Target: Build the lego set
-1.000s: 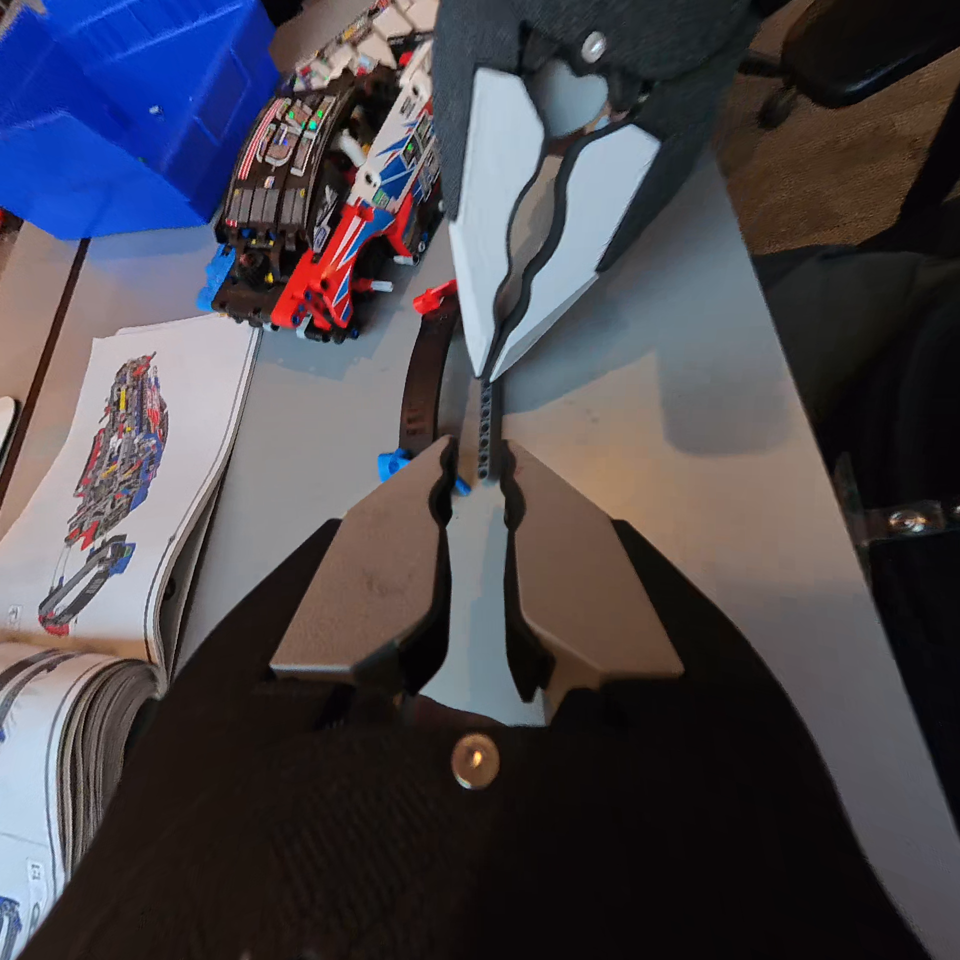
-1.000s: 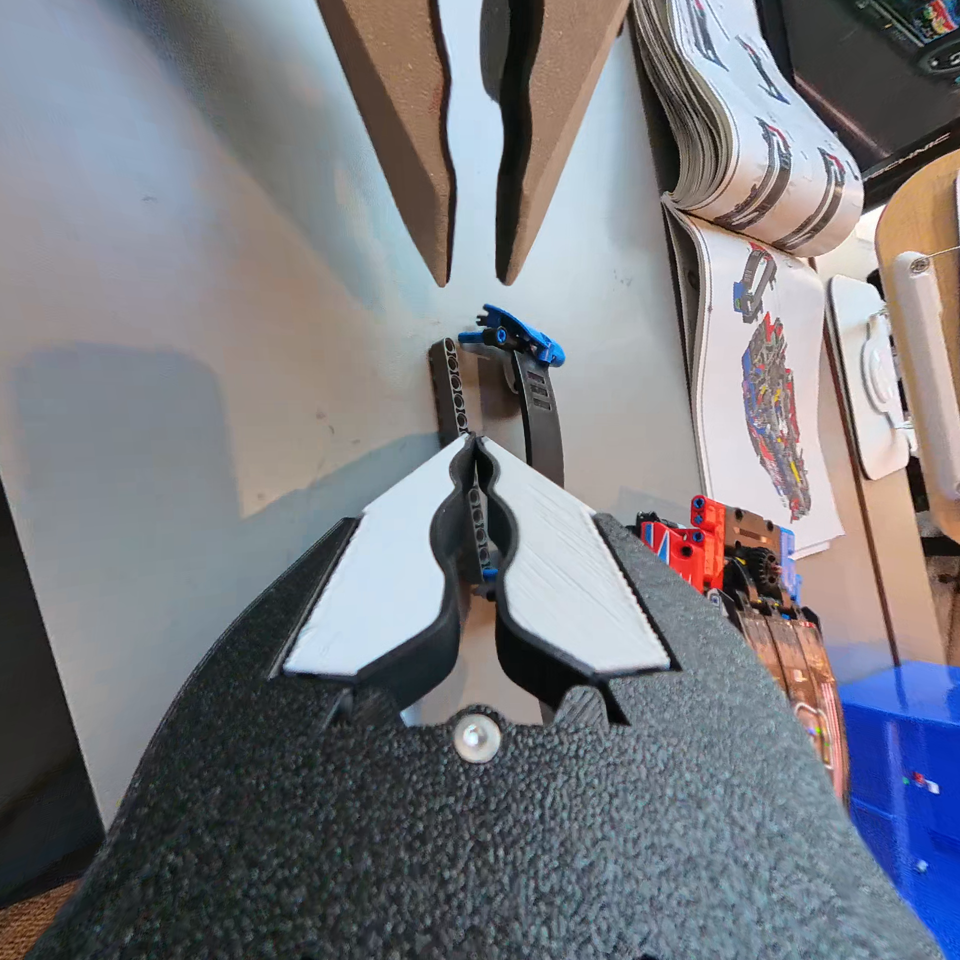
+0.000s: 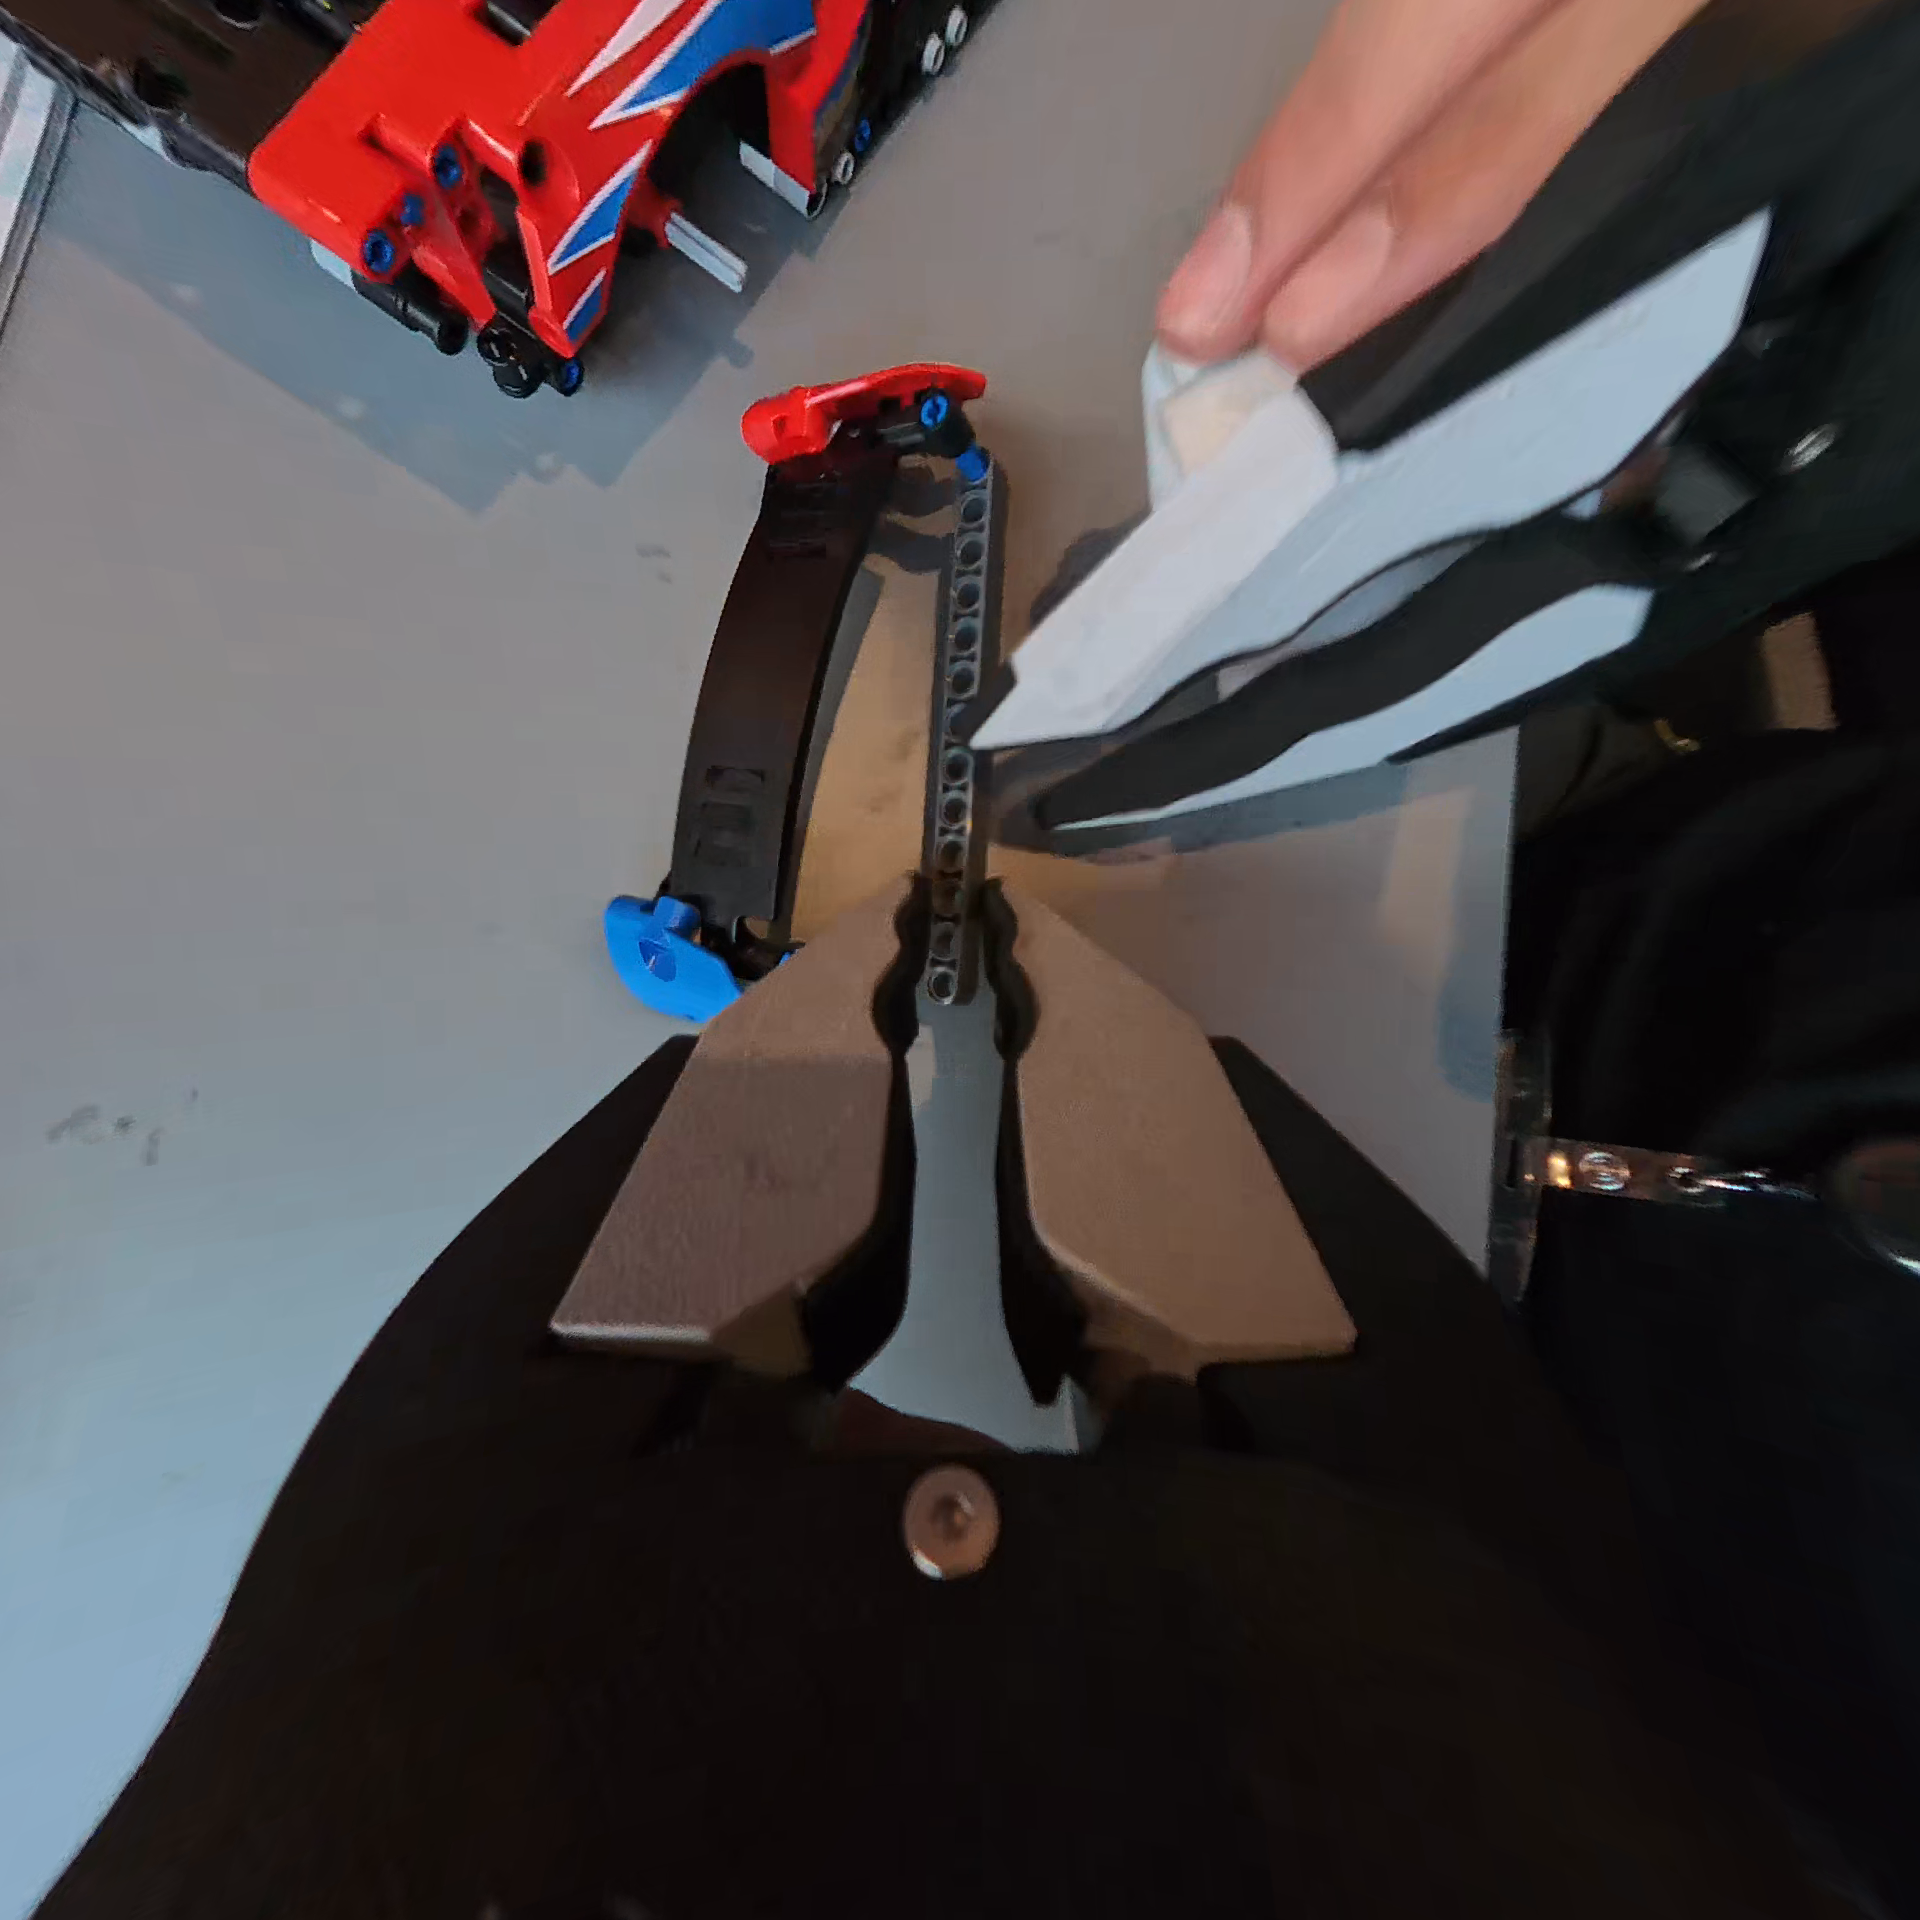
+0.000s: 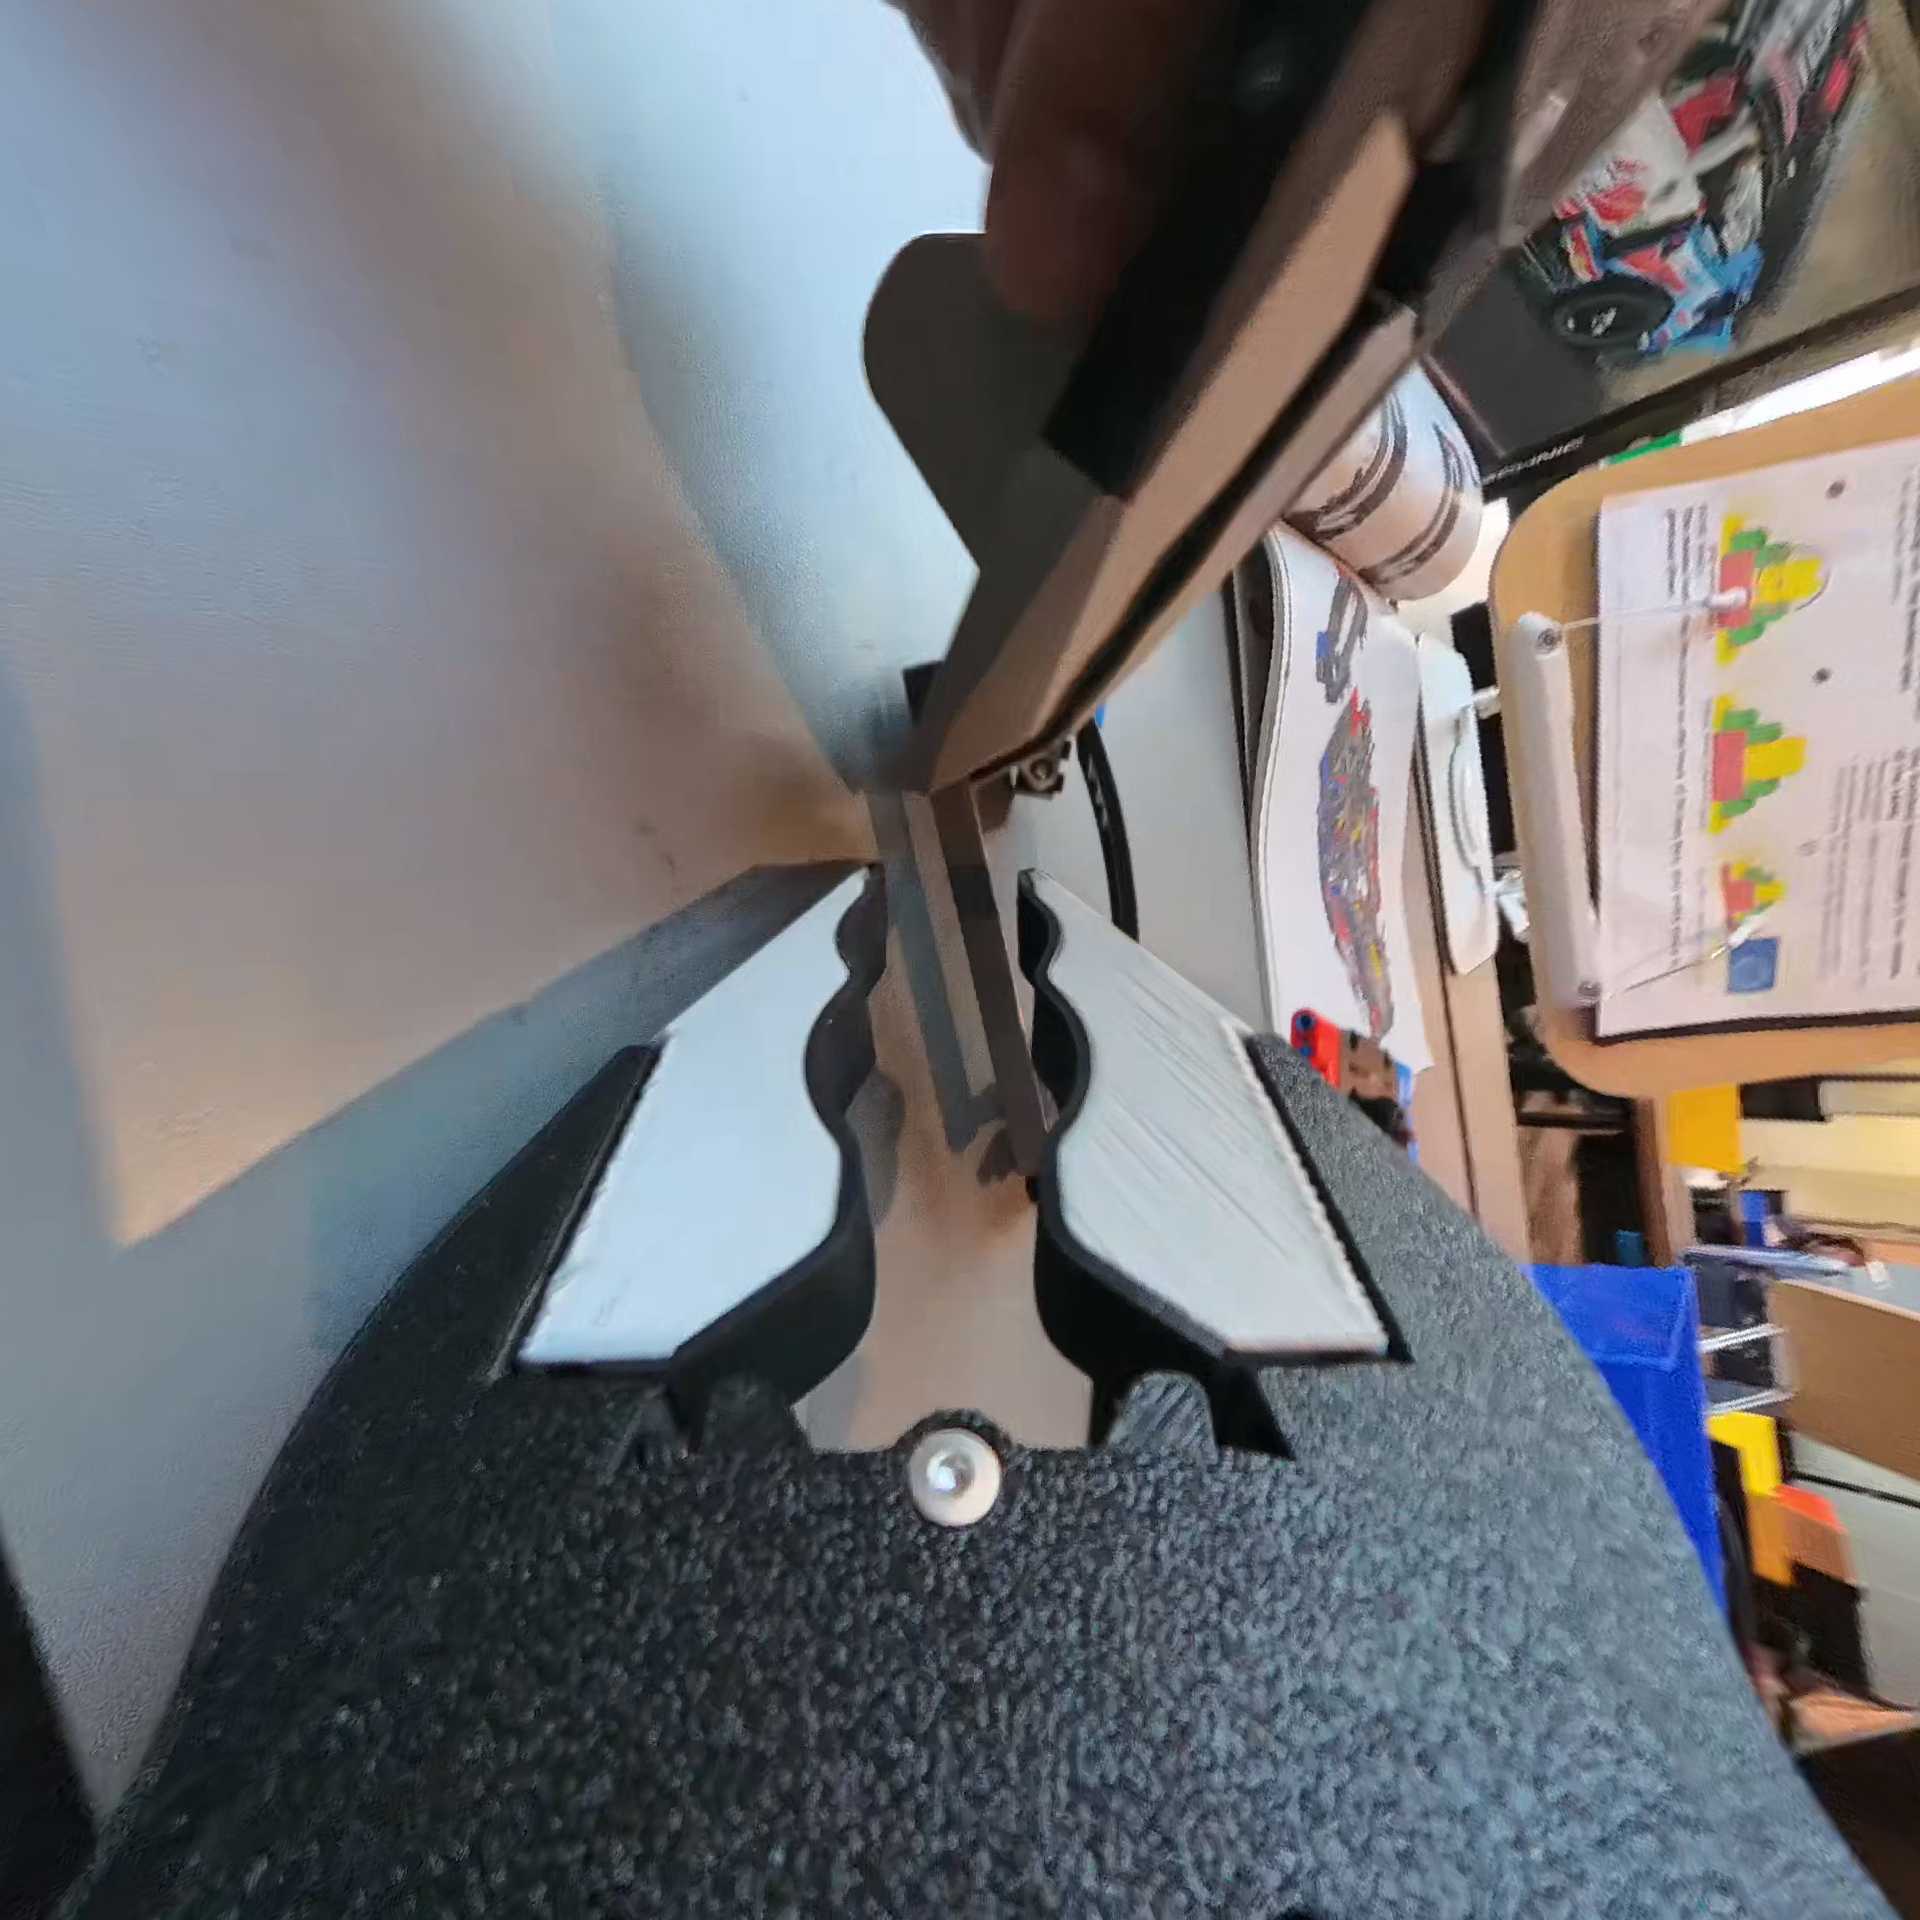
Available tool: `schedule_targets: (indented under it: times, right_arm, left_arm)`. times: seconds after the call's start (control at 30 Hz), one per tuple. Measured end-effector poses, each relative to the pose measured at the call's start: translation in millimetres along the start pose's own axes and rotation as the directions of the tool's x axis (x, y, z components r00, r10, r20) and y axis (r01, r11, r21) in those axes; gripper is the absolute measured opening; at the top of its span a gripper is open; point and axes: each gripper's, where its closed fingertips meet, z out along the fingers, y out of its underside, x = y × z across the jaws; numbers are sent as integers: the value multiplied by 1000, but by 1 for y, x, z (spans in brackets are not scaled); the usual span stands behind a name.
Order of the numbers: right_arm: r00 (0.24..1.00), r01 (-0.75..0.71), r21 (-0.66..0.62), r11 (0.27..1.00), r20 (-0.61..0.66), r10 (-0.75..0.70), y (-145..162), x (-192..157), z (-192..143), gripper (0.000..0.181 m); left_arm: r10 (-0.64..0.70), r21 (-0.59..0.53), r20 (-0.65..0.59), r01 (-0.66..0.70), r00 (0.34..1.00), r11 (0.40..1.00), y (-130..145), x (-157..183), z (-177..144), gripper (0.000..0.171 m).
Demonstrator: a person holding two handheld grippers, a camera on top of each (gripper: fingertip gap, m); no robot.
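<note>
Steady now: left tongs (image 3: pixel 951 914) pinching the near end of the long grey beam (image 3: pixel 964 665), right tongs (image 4: pixel 945 894) spread around it mid-length, just above the tabletop (image 3: pixel 312 790). Best kept level beside the black curved panel (image 3: pixel 769 686), closing the right pair squarely before pressing.

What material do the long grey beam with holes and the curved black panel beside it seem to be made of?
Grey beam: apparently hard moulded plastic, matte, judging by its even row of round holes and sharp edges. Curved black panel: probably the same kind of plastic, but glossier, since light reflects softly along its smooth curve.
</note>
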Motion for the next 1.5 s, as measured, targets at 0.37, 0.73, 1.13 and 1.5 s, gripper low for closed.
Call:
schedule_targets:
  times: [0.37, 0.73, 1.13, 1.5]
  right_arm:
    - [991, -61, 52, 997, 126, 54, -14, 12, 6, 8]
    - [901, -141, 120, 983, 427, 78, -12, 14, -1, 8]
    - [786, 12, 214, 977, 602, -141, -21, -6, -12, 8]
    - [804, 75, 213, 974, 566, -185, -19, -2, -7, 8]
  left_arm:
    - [126, 100, 56, -131, 990, 986, -2, -15, -51, 21]
    - [419, 32, 139, -427, 897, 904, 18, -30, -30, 50]
    - [657, 132, 137, -671, 742, 730, 4, 8, -51, 6]
    - [767, 13, -38, -767, 641, 642, 7, 6, -32, 0]
